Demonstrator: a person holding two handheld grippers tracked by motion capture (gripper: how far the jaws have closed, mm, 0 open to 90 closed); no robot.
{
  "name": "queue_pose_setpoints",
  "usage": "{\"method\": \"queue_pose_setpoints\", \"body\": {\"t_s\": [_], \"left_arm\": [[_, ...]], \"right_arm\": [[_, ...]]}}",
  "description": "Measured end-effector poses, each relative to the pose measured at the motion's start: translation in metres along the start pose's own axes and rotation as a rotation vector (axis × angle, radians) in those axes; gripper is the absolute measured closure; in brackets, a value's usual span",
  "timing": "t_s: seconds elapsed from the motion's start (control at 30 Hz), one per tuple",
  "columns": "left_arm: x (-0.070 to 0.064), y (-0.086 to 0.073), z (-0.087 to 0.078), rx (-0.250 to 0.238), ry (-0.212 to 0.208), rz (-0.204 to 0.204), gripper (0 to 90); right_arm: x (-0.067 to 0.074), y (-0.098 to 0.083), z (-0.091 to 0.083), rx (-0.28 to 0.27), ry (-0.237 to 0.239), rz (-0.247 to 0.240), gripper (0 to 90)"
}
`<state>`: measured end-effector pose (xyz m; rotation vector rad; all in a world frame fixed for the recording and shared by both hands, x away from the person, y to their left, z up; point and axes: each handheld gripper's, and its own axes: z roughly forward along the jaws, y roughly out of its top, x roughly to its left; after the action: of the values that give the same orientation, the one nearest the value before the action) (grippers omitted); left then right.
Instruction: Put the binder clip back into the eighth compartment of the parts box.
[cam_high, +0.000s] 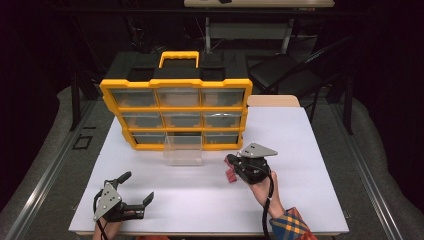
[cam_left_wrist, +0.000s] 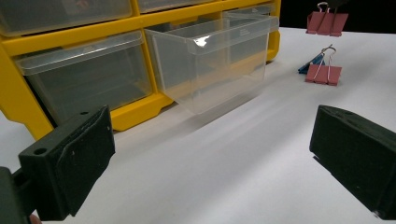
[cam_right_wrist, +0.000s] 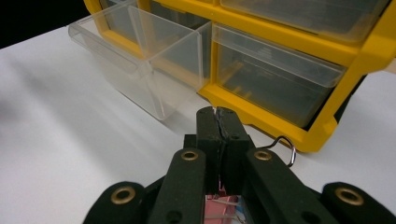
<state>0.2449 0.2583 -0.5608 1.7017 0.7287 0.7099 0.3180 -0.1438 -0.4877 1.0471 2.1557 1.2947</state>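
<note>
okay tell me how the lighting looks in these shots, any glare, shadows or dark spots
High view: the white table is brightly lit, the room around it nearly black. Left gripper view: glare spot on the pulled-out clear drawer, which casts a soft shadow on the table. Right gripper view: even light, black upper-left corner, the near jaws slightly soft.

A white counter stands brightly lit in an otherwise dark room, with grey floor showing on both sides. A metal rail runs along the floor at left. Behind the counter sit a black folding chair and, farther back, a pale table on a metal frame.
</note>
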Motion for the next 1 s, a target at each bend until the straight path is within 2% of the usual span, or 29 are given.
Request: {"method": "queue_pose_setpoints", "body": {"t_s": [0.6, 1.0], "left_arm": [[0.000, 0.000, 0.000, -0.001, 0.003, 0.000, 0.0], [0.001, 0.000, 0.000, 0.000, 0.012, 0.000, 0.0]], "right_arm": [[0.011, 0.022, 0.009, -0.027, 0.048, -0.025, 88.8], [0.017, 0.035, 0.014, -0.038, 0.056, -0.050, 88.8]]}}
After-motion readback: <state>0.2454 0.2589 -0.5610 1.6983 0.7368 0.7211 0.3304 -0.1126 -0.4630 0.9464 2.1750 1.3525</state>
